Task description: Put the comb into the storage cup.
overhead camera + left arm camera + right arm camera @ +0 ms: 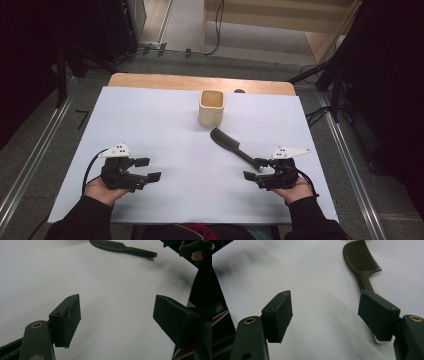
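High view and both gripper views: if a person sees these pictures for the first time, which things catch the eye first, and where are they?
Against the white table cover, the black comb stands out most: it lies flat right of centre, its handle end toward the right gripper. Behind it, near the far edge, stands an open cream square cup. The left gripper and the right one rest at the near corners, both with jaws apart and holding nothing.

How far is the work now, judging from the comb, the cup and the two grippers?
Nothing looks done yet. The comb lies flat on the white sheet, outside the cup. Nothing is in hand: the left gripper and right gripper are both open and empty, though the right one's jaw sits close to the comb's handle. Any handling of the comb remains, perhaps moving it to the cup.
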{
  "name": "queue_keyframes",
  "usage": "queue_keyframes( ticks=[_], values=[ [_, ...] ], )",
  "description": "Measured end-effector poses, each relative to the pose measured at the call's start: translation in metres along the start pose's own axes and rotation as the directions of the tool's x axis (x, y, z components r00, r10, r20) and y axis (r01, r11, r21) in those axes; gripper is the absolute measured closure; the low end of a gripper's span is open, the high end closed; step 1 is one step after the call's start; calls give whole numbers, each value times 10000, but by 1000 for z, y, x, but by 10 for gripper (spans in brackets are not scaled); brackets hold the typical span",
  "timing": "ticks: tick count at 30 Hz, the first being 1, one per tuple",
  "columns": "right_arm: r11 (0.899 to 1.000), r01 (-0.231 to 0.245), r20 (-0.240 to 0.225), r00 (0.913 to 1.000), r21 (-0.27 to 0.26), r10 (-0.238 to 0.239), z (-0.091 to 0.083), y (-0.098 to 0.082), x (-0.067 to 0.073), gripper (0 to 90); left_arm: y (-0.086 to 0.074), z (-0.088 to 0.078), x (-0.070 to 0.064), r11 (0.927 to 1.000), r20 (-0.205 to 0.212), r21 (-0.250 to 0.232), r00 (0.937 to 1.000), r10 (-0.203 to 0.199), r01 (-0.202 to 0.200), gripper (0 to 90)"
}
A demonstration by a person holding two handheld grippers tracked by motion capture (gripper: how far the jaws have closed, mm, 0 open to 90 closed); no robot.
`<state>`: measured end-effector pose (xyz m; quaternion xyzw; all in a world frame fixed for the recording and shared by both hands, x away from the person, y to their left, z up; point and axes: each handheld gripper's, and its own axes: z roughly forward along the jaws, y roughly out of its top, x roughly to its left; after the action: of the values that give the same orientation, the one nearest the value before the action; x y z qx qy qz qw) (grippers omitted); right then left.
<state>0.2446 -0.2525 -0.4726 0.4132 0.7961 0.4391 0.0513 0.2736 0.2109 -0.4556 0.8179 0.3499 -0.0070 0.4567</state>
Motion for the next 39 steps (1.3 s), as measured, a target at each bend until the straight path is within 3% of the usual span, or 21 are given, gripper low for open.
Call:
queue_keyframes(
  ticks=[12, 18, 31, 39],
  values=[
    [9999, -37, 44, 10000, 99, 36, 1, -1, -2, 257, 0, 0, 0, 10000, 77, 26, 10000, 37, -38, 229],
    [10000, -22, -104, 9999, -66, 21, 2, 5, -11, 255, 1, 1, -1, 10000, 86, 16, 10000, 23, -23, 229],
    [9998, 84, 242, 9997, -172, -80, 10, 16, -25, 255, 0, 1, 1, 10000, 39, 34, 10000, 2, -2, 229],
    [9997, -98, 393, 9992, -203, 106, 11, 18, -35, 255, 1, 2, 1, 10000, 61, 16, 10000, -44, 44, 228]
  ],
)
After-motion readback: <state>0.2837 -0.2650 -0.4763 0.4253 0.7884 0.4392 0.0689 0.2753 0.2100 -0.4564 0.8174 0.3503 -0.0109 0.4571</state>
